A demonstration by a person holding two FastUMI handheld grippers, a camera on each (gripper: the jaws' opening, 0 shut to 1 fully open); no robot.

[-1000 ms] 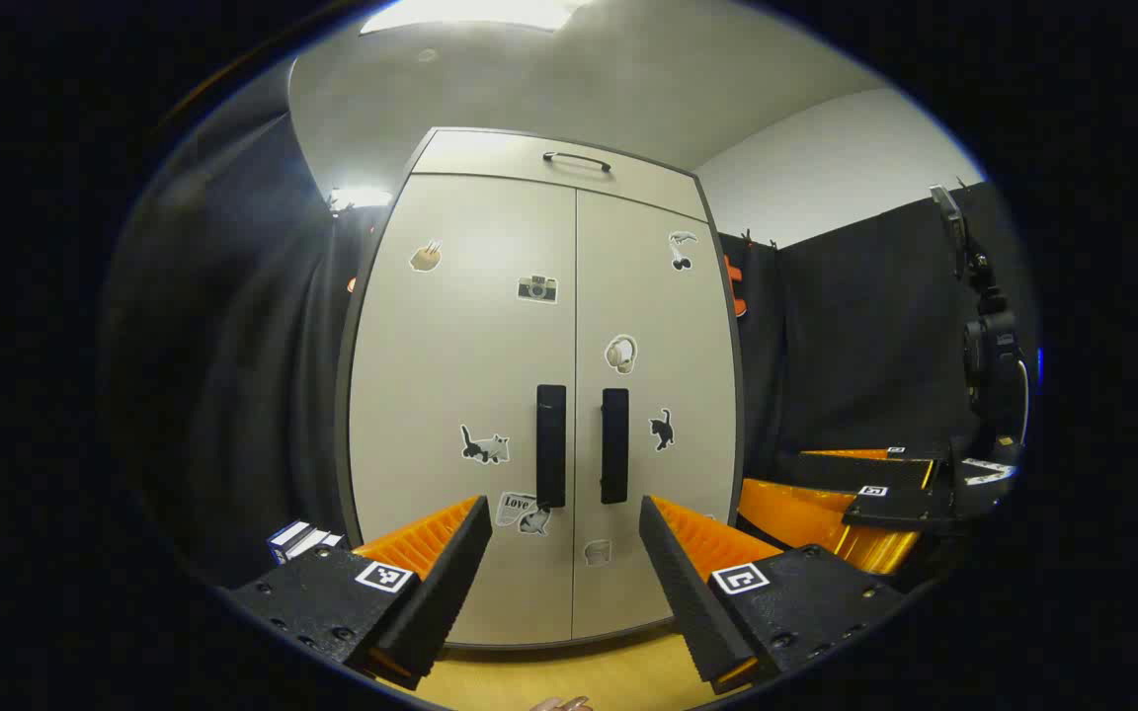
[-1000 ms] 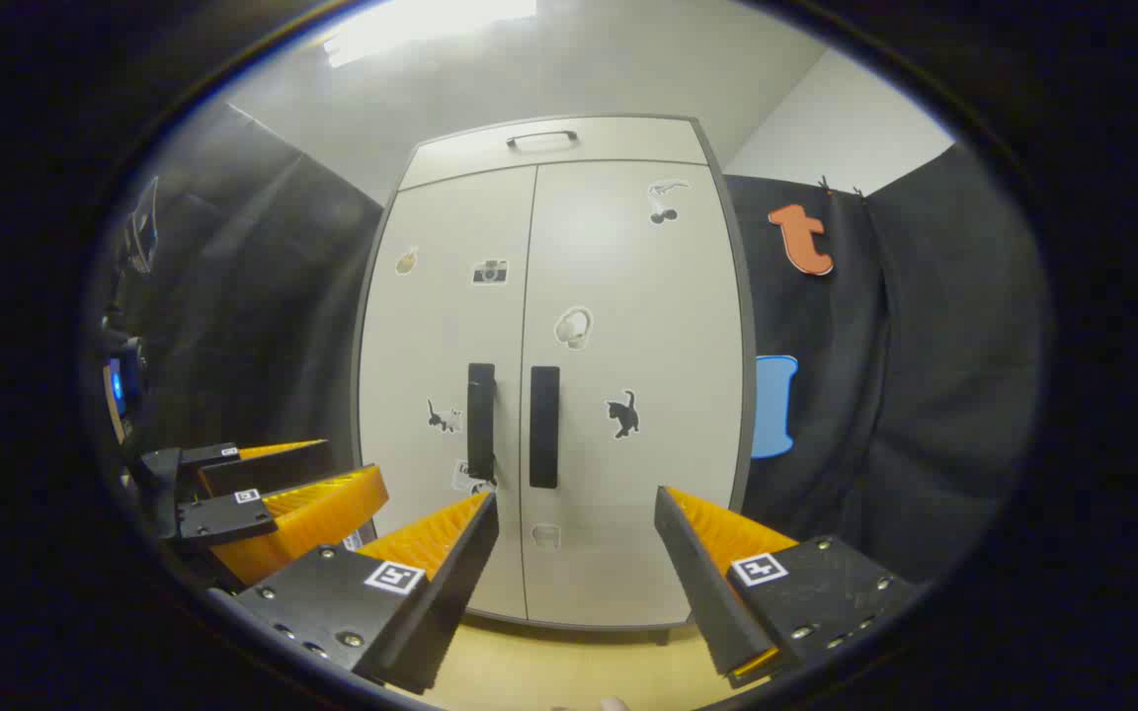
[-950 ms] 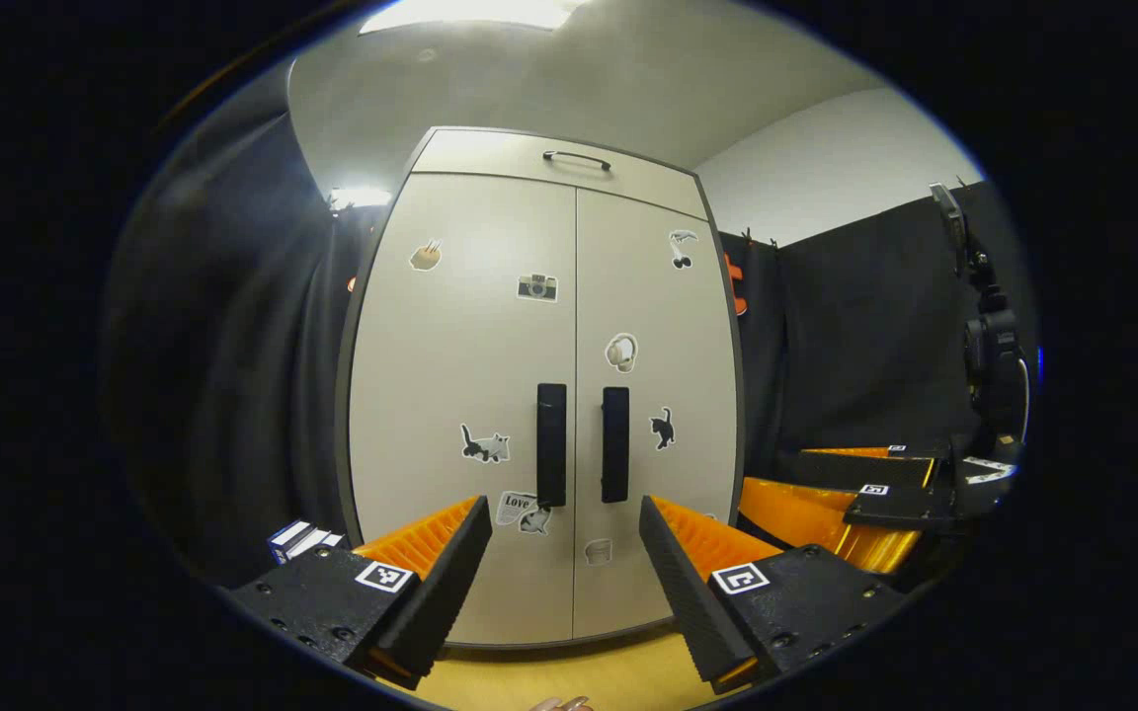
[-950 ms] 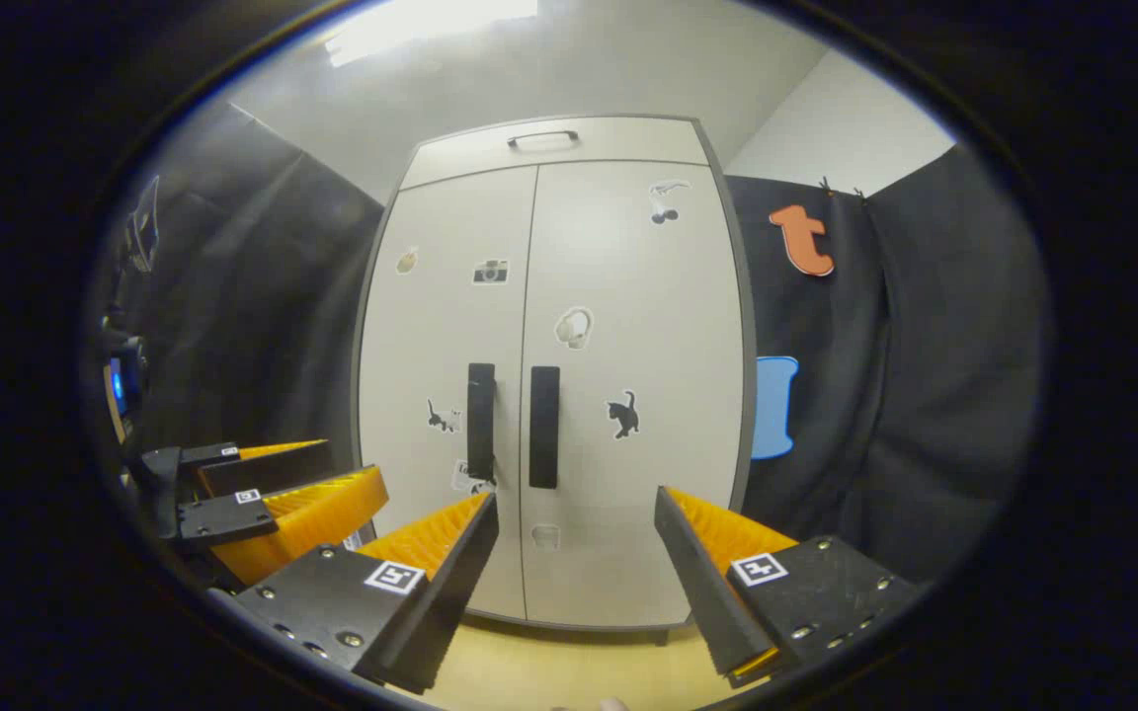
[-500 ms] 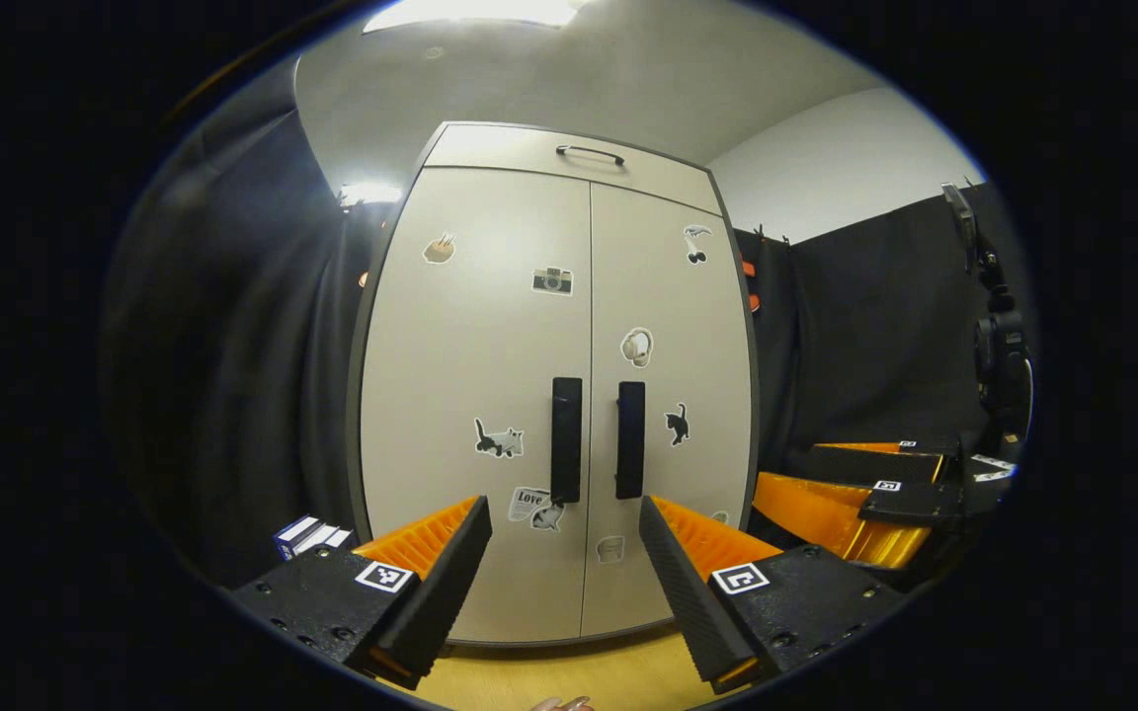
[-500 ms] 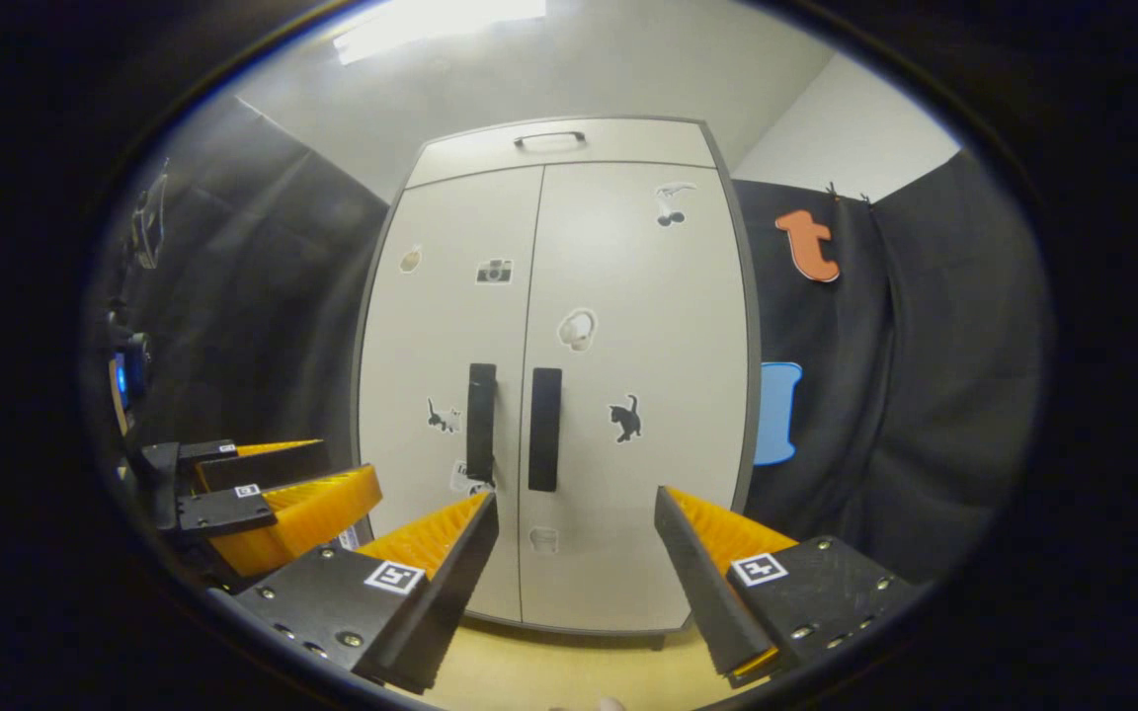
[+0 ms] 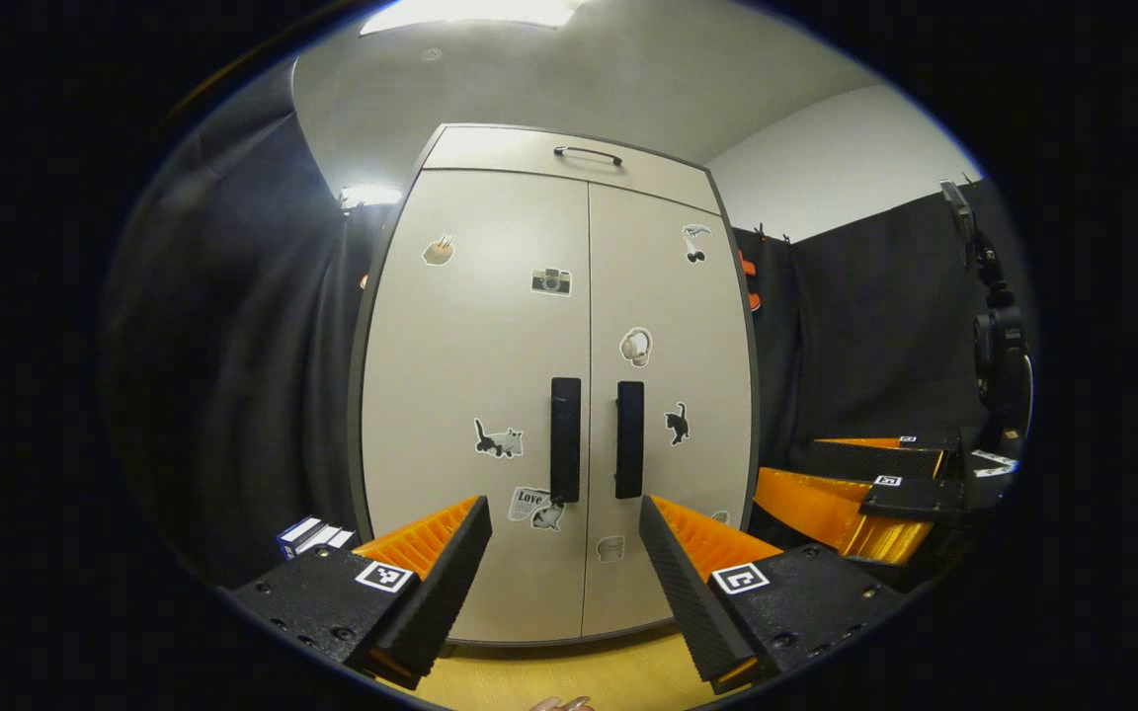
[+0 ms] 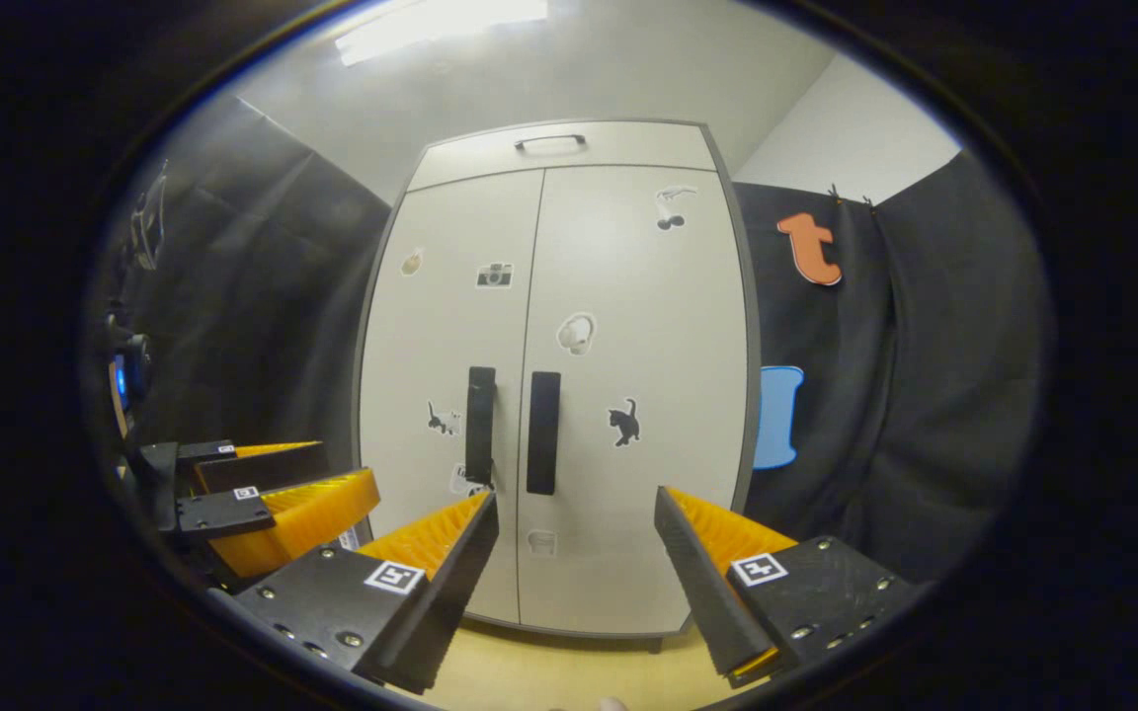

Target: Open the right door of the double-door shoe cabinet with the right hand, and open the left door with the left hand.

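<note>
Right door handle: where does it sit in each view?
Left gripper view: right door handle, just right of centre, above the gap of the open tongs.
Right gripper view: it stands left of centre.
Shared landmark: black cat sticker right of it.

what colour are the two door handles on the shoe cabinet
Black, both door handles, against the pale beige shoe cabinet; clearest in the left gripper view.
</note>
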